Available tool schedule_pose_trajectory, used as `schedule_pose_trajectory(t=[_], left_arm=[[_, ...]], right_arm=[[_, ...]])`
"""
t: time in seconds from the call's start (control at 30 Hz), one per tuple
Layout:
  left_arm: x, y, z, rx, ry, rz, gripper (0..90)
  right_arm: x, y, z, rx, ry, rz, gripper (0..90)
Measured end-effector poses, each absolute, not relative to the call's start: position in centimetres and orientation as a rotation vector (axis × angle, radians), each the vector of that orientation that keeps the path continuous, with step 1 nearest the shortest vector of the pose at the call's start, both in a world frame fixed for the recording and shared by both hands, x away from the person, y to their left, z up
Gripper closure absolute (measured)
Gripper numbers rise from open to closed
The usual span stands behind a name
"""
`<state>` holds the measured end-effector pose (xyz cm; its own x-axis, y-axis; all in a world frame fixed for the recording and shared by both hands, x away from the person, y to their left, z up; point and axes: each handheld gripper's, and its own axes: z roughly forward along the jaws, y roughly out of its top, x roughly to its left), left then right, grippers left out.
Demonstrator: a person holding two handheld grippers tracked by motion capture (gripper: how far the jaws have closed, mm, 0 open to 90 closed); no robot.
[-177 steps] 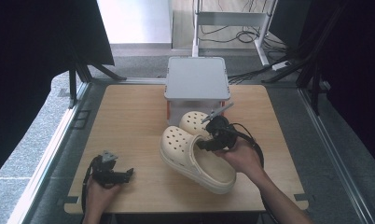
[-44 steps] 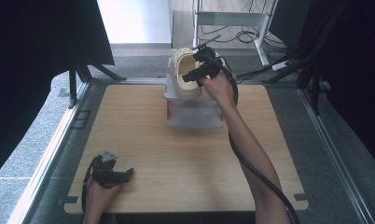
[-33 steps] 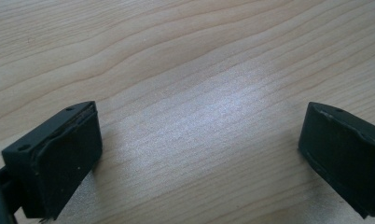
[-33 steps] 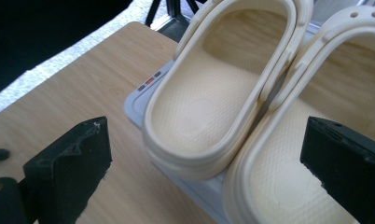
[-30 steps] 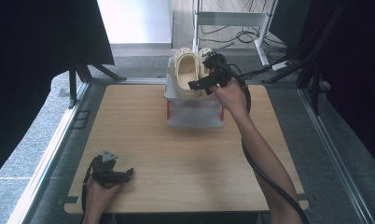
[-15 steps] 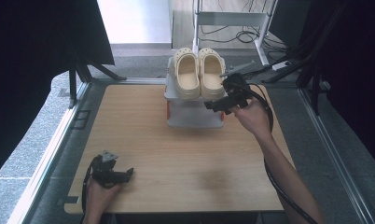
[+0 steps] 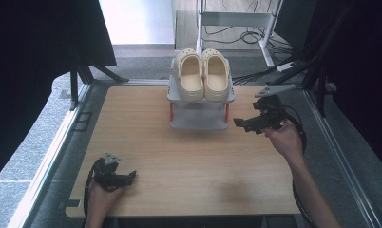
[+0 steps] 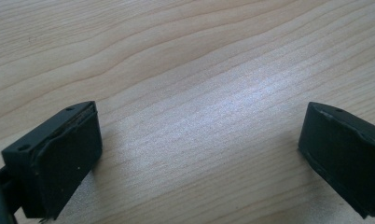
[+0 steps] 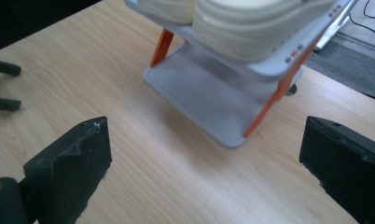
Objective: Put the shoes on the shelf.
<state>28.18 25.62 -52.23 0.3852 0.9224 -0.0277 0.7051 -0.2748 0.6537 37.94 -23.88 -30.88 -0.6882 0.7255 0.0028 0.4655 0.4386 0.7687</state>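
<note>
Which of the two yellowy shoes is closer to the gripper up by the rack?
The right-hand clog. It sits on the side of the rack facing the right hand-held gripper; the left-hand clog lies beyond it.

The wooden surface (image 7: 189,156) has a pale, streaked grain and rounded corners, and sits inside a metal frame (image 7: 61,137). Grey carpeted floor (image 7: 32,128) lies around it. Beyond the far edge stands a white metal stand (image 7: 236,19) with black cables (image 7: 227,33) lying on the floor beneath it. Dark panels (image 7: 37,42) rise at the left and right sides.
</note>
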Motion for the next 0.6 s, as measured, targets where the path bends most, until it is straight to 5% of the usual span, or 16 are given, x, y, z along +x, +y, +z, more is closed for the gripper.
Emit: schedule_pose_trajectory(t=[0.6], left_arm=[[28.2,25.6,-52.2,2.061,1.395,0.484,0.0]], right_arm=[[34.7,-28.1,-39.0,1.116,2.344,1.148,1.9]])
